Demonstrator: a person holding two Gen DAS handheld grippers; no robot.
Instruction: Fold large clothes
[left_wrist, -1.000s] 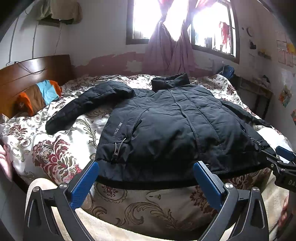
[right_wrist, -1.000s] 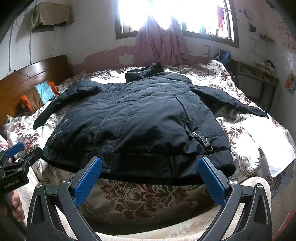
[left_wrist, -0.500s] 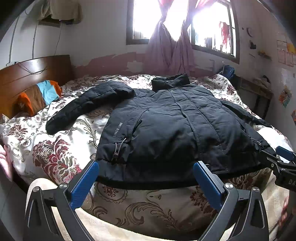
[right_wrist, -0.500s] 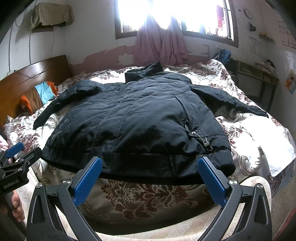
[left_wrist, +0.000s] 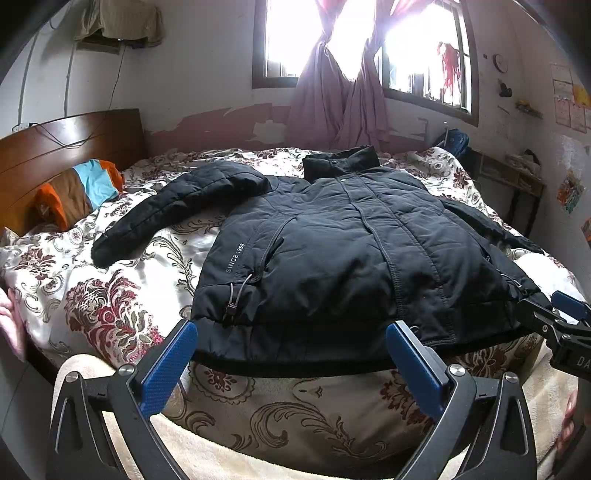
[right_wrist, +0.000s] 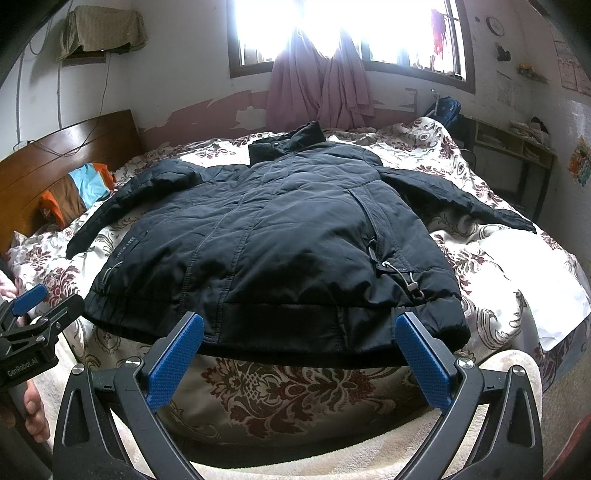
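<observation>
Nothing has shifted over the last second: both claws hang at the bed's near edge exactly as before, so folding has not begun. The left gripper (left_wrist: 291, 356) and right gripper (right_wrist: 301, 349) are spread wide, holding nothing. The black jacket (left_wrist: 354, 251) lies flat, front up, on the floral bedspread (left_wrist: 107, 295), collar at twelve o'clock, hem at six, sleeves out toward nine and three.

The bed (left_wrist: 110, 295) wears a floral quilt; a black jacket (left_wrist: 351, 258) lies flat across it, hem at the near edge, pillows (left_wrist: 74, 188) at the headboard.
</observation>
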